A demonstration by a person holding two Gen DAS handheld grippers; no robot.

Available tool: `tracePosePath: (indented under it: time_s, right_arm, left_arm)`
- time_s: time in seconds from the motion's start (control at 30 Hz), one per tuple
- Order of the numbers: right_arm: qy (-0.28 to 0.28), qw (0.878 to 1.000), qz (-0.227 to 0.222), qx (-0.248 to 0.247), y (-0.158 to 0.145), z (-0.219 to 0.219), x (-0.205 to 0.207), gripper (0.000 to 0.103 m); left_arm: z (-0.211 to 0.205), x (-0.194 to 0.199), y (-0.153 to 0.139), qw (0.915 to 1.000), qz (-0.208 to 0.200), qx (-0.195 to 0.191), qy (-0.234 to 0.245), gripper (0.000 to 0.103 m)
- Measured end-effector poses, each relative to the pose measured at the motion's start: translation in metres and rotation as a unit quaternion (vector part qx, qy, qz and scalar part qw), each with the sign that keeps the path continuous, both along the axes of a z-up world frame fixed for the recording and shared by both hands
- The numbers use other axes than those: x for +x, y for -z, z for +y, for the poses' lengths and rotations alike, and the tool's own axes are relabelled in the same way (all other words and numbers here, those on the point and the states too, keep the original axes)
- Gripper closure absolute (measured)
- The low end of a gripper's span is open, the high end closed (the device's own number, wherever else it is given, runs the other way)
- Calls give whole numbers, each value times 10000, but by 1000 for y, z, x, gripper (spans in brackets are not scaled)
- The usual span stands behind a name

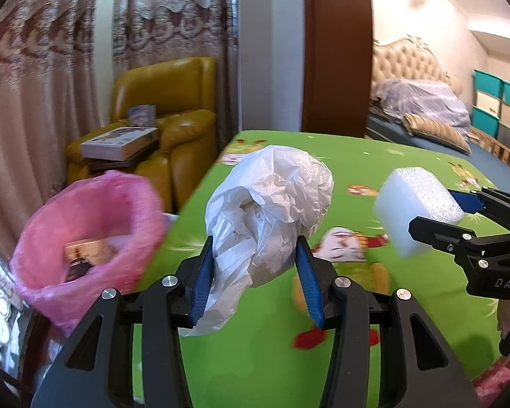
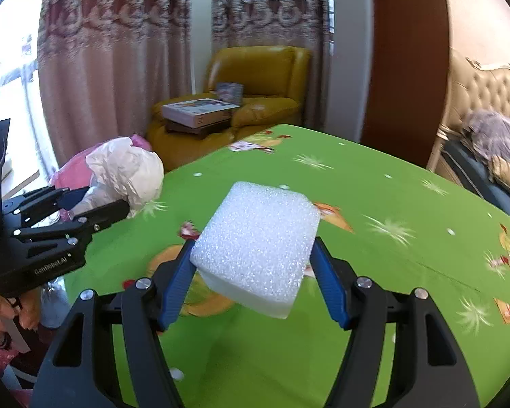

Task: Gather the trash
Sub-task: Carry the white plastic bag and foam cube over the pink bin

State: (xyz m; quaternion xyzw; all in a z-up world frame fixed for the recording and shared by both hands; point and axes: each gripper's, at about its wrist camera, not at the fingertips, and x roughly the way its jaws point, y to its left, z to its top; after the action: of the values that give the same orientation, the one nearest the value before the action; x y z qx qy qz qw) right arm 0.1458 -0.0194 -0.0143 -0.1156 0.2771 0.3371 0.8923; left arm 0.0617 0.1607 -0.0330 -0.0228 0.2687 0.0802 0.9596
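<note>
The left gripper (image 1: 255, 255) is clamped on a crumpled white plastic bag (image 1: 268, 210), its blue pads (image 1: 204, 272) pressing in from both sides; the bag bulges above the fingers and a loose tail hangs below them, clear of the table. Just beyond and to the left of this gripper stands a bin lined with a pink bag (image 1: 85, 238), its mouth open, with some brown packaging lying inside — the rest of its contents are too blurred to tell. Under the gripper spreads a green cartoon-print tablecloth (image 1: 357, 170).

To the right of the left gripper, the right gripper (image 2: 253, 265) grips a white foam block (image 2: 255, 248) at a middling width, a blue pad (image 2: 176, 282) against each side. The block is tilted and lifted off the cloth.

Beyond both grippers, past the far edge of the table, sits a yellow leather armchair (image 2: 265, 78) with a flat box (image 2: 200, 108) resting across its arm — behind it hang patterned curtains (image 2: 119, 68). Far off to the right of the right gripper is a bed with a tufted headboard (image 2: 486, 95).
</note>
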Motion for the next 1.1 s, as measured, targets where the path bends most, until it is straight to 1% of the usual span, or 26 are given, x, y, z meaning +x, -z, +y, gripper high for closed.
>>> tracePosePath:
  time_s: [0.07,0.23,0.37,0.53,0.73,0.83,0.97,1.1]
  right_arm:
    - [-99,9999,-43,-61,-1,13,-2,38]
    - [-359,9991,-94,-221,-3,43,-5,38]
    - [-575,9977,-176,-311,-6,66,-10,38]
    - [-830,9956,-243,-349,-9,96,-16,38]
    - [-1161,9930,-88,-189,-11,126,-16,38]
    - [-1345,9909,-57,-33,-19,141,-13,38]
    - [-1604,9869,-58,140,-33,166,-7,37]
    - [-1709,9849,-74,268,-44,191,0,37]
  left_arm:
    - [13,-9,-1,10000,-43,3,-87,59]
    - [44,-32,-2,9991,-101,155,-386,59]
    - [68,-45,-6,9976,-150,79,-666,58]
    - [94,-56,-13,9949,-231,85,-974,59]
    - [125,-68,-18,9917,-256,1,-1263,58]
    - [145,-72,-22,9899,-263,47,-1395,58]
    - [172,-73,-29,9869,-223,1,-1597,58]
    - [196,-66,-34,9850,-180,-19,-1714,58]
